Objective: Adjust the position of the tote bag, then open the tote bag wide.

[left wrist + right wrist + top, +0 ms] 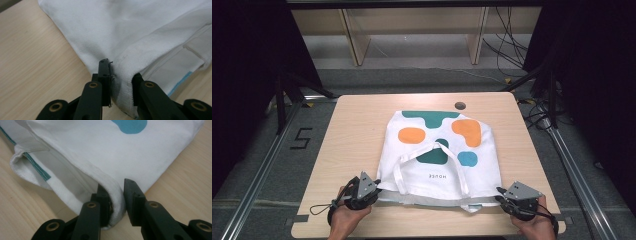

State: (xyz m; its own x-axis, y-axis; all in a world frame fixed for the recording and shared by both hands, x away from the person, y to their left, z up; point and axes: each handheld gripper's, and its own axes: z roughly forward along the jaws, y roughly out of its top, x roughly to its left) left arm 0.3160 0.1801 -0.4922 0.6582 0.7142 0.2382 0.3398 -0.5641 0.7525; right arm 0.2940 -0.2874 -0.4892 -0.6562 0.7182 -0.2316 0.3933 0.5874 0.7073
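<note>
**Operator:** Fingers of the left gripper are clamped on the near left corner of the tote bag; the cloth is bunched between both pads.

**Checker:** Right side?

**Operator:** Right gripper has the hem of the near right corner between its jaws, the fold pressed against the inner pad and the outer jaw against the cloth. Both grippers hold fabric.

**Checker:** Bag position?

**Operator:** It lies flat on the table, centred, open edge toward the person, printed face up with teal and orange shapes. One strap loops over the face. Both hands sit at the table's near edge, the left hand at the bag's left corner.
</note>
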